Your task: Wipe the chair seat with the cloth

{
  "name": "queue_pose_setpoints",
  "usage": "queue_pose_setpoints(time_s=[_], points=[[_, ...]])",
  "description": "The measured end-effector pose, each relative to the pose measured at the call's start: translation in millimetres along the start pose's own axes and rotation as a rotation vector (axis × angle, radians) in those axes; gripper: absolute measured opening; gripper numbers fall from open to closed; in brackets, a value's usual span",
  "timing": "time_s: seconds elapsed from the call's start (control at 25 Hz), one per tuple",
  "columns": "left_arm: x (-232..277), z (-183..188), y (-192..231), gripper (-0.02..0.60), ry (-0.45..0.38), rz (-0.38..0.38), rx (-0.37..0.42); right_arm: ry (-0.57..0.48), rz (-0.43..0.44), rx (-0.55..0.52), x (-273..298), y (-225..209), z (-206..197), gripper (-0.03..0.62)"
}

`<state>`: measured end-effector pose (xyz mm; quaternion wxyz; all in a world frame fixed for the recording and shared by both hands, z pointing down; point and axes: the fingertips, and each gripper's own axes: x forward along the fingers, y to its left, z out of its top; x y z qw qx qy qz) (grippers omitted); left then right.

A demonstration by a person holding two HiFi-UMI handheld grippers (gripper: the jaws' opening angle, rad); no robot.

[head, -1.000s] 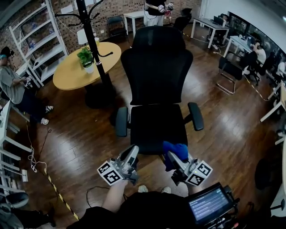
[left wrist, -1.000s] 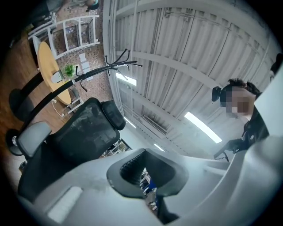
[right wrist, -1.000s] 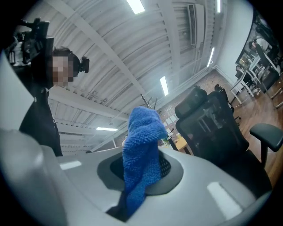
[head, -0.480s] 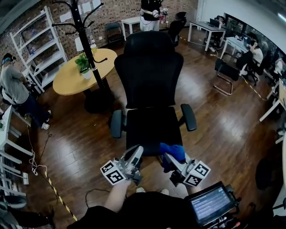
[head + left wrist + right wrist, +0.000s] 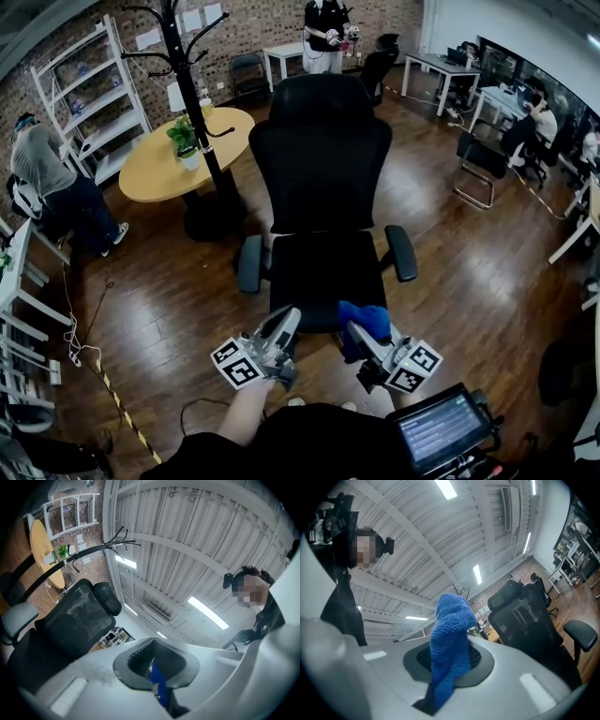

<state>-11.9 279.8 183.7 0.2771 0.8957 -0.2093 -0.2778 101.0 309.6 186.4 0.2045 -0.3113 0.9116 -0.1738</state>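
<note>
Change since a second ago: barely any. Both of your tools stay low at the near edge of the chair, and the cloth is no further onto the seat. The person by the shelves [image 5: 45,176] has turned and bent over.
Right hand-held gripper [image 5: 354,330]: clenched on the cloth [image 5: 366,321]. Its own view shows the blue terry [image 5: 450,637] pinched between the jaws, a loose lobe standing up past them.
Left hand-held gripper [image 5: 284,322]: jaws drawn together and carrying nothing of the cloth. A thin blue sliver sits in their seam in its own view, and I cannot tell what it is.
Where the cloth is: at the front right corner of the chair seat [image 5: 323,272], held up. I cannot tell whether it touches the cushion.
Seat: black, bare, flanked by two armrests [image 5: 401,251].
Step in hand: probably the approach, wiping not yet begun.
How the cloth will handle: light, soft and floppy. It should fold and bunch under a push instead of sliding flat.
Where to hold: you grip it near the middle of a bunch. Keep that hold and let the free lobe trail on the seat.
Next move: lower the lobe flat, then draw it across with light pressure.
Risk: the jaws, not the cloth, may scrape the cushion.
</note>
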Motion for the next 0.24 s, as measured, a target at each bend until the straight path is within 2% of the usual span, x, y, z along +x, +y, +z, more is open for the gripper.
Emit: queue_pose_setpoints(time_s=[0.24], points=[[-0.6, 0.8, 3.1, -0.008, 0.001, -0.003, -0.005, -0.014, -0.013, 0.002, -0.6, -2.2, 0.6, 0.043]])
